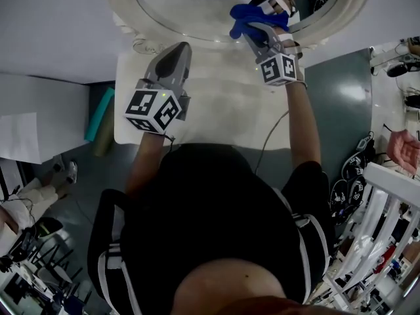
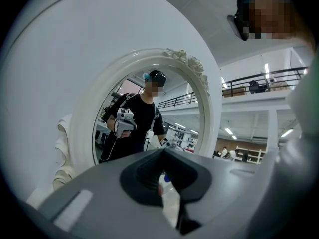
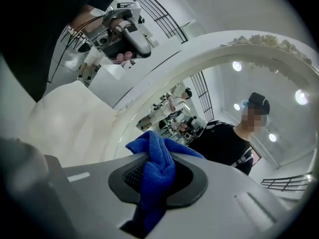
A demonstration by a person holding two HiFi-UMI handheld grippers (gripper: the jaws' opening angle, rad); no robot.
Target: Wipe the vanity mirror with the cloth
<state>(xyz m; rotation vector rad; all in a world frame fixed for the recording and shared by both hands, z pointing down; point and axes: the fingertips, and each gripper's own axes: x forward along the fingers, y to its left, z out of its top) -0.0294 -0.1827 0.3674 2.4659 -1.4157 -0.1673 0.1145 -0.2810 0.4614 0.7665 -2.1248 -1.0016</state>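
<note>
one cloth (image 1: 251,18), tip toward mirror (image 1: 190,8)

The cloth (image 3: 154,151) is a strong blue with a fine knitted weave. It shows against the pale grey shells and black ribbed pads of the right tongs (image 3: 154,179). The left tongs (image 2: 167,183) are the same grey and black. Each carries a white cube printed with black square markers, one on the left (image 1: 152,110) and one on the right (image 1: 281,67). The mirror frame (image 2: 209,108) is plain white with raised floral moulding at its crest. The desk (image 1: 216,110) is creamy white, and the floor (image 1: 348,97) is a dark grey-green. A teal strip (image 1: 98,113) lies beside the desk. The person's shirt (image 1: 216,215) is black with white stripes down the sleeves.
</note>
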